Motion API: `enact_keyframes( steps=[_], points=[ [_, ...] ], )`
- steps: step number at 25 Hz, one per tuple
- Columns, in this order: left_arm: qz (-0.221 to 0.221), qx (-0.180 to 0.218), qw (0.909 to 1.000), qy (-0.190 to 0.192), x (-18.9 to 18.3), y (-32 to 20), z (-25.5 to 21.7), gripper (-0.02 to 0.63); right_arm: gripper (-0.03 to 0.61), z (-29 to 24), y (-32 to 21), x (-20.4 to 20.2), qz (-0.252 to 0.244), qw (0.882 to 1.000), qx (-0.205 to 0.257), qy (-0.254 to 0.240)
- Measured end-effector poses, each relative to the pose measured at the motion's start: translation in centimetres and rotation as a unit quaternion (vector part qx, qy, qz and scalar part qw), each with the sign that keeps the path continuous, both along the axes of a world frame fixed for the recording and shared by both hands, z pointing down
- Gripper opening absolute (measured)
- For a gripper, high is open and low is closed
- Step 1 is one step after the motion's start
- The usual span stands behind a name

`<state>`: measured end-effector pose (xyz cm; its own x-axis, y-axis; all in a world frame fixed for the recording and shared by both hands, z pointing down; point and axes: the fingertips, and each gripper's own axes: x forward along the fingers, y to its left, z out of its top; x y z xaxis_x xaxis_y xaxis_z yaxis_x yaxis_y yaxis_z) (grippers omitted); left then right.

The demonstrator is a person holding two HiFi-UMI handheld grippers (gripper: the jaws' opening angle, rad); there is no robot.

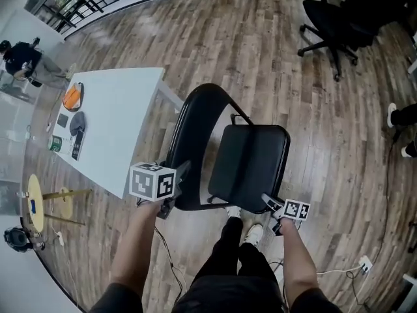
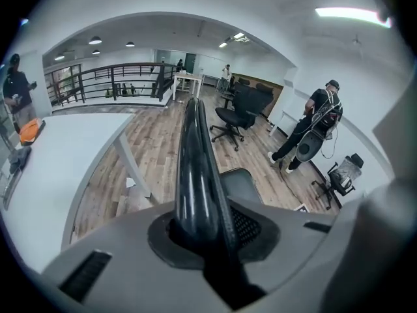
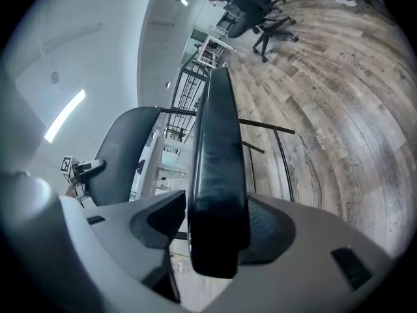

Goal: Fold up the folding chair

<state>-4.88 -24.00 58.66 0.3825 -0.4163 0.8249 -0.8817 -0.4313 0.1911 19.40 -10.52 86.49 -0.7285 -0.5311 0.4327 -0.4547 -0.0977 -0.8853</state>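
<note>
While the chair point(image 1: 225, 142) stands on the wood floor point(image 1: 260, 57) just right of the tabletop point(image 1: 124, 109), both claws have hold of it. It is black, with a looped back frame point(image 1: 195, 109) on the left and a padded seat point(image 1: 251, 165) on the right, and it is just beyond the person's legs and white shoes point(image 1: 253, 232).

At the frame's near left end is the left claw point(image 1: 182, 173). In its own view the left claw point(image 2: 208, 230) is pressed together on the glossy frame tube point(image 2: 193, 162), which runs straight away from it between the two pads.

At the seat's near right corner is the right claw point(image 1: 268, 202). In its own view the right claw point(image 3: 215, 233) pinches the seat's edge point(image 3: 218, 155), seen edge-on as a thick dark slab that fills the gap between the pads. Left of it in that view are the backrest point(image 3: 124, 152) and the other claw.

On the tabletop's left part lie an orange thing point(image 1: 72, 97), some dark flat things point(image 1: 77, 126) and a small green thing point(image 1: 56, 143), all too small to name; I cannot tell whether any of them is a container. Far right on the floor stands an office chair point(image 1: 332, 25). Another person point(image 1: 19, 57) is at the far left.
</note>
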Motion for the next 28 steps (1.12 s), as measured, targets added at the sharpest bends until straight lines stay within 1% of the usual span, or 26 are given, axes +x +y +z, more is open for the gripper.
enact_keyframes(
  steps=[6, 11, 15, 23, 25, 28],
  points=[
    [-0.006, -0.007, 0.9999, 0.007, -0.1, 0.8, -1.4, 0.071, 0.258, -3.7, -0.6, -2.9, -0.013, 1.000, 0.009, 0.001],
    [-0.005, -0.001, 1.0000, -0.005, -1.0, 0.9, -3.2, 0.069, 0.258, -7.6, -1.5, -7.3, -0.025, 0.999, 0.024, -0.007],
    [-0.009, -0.002, 1.0000, 0.000, -2.9, 0.6, -4.6, 0.069, 0.258, -10.1, -2.5, -11.2, -0.024, 0.999, 0.030, -0.001],
    [-0.019, -0.010, 0.9995, 0.021, -8.1, -0.7, -5.8, 0.071, 0.258, -14.1, -4.8, -19.9, -0.048, 0.997, 0.054, 0.001],
    [-0.021, -0.010, 0.9994, 0.026, -9.3, -1.2, -6.2, 0.071, 0.258, -14.9, -5.5, -22.1, -0.059, 0.996, 0.062, 0.000],
    [-0.024, -0.008, 0.9994, 0.026, -10.9, -1.6, -6.7, 0.071, 0.258, -16.1, -6.4, -26.1, -0.091, 0.993, 0.078, 0.001]
  ],
)
